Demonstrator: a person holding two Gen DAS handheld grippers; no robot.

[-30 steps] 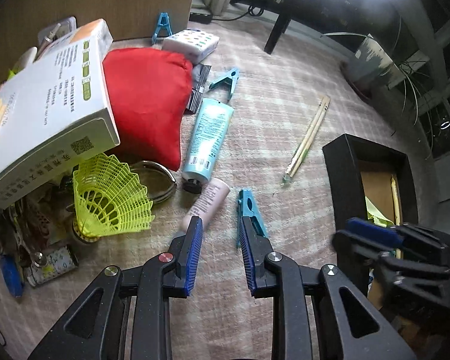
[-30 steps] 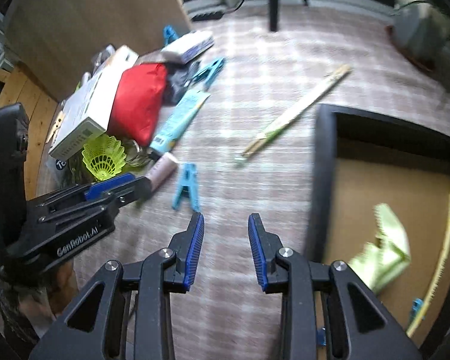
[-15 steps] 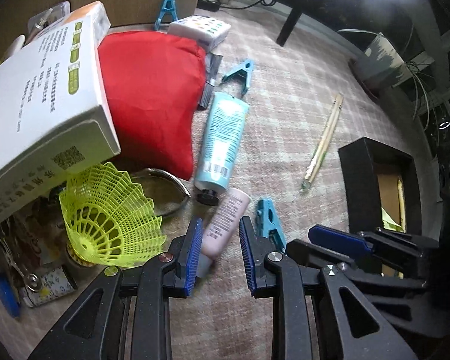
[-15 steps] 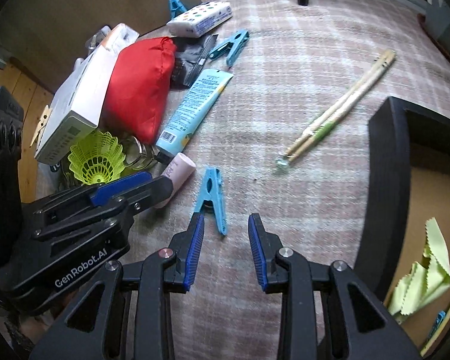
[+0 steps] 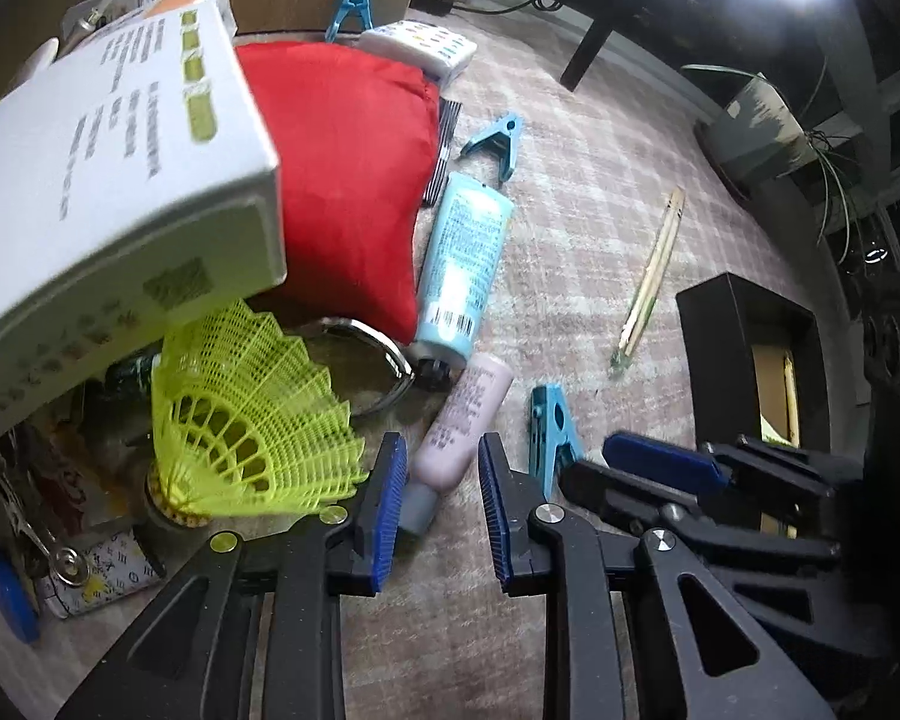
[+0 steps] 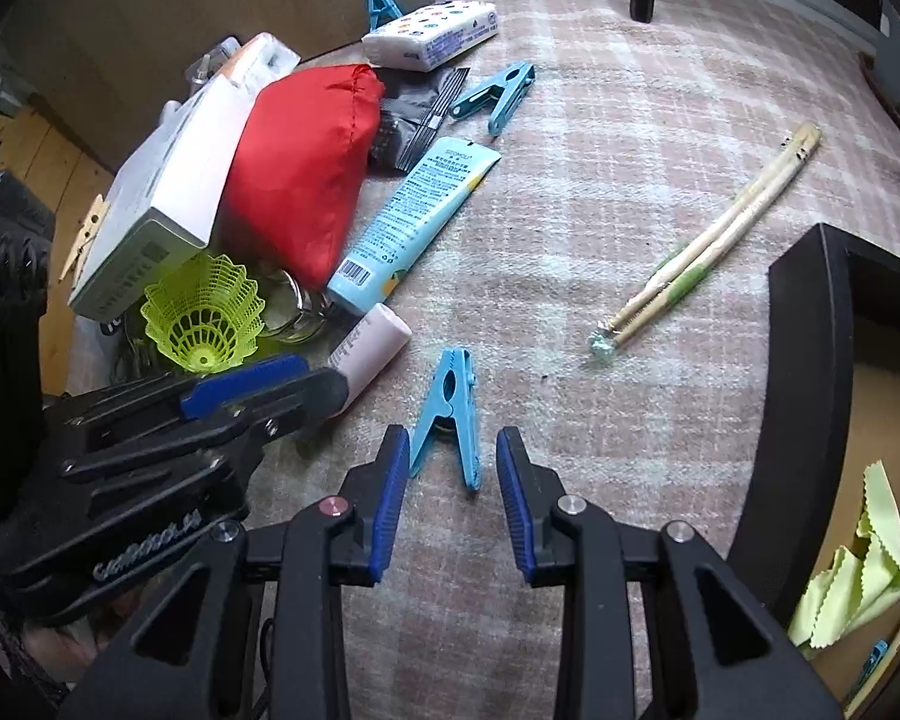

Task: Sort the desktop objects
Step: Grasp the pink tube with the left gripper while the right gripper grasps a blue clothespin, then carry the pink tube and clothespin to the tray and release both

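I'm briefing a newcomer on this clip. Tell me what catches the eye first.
The red pouch stands out, wedged against a white box at the far left of the clutter, with a neon yellow shuttlecock under the box's near end. Closer in, a blue clothespin lies just ahead of the right gripper, its jaws open.

Your white printed cardboard box (image 5: pixel 108 192) is blurred and runs off the left wrist view's left edge; its print is unreadable. It covers part of the yellow plastic mesh shuttlecock (image 5: pixel 252 420) and the clutter beneath. The red fabric pouch (image 5: pixel 342 180) hides part of the round metal ring (image 5: pixel 384 354). The black open-topped box (image 6: pixel 810 396) is cut off at the right wrist view's right edge.
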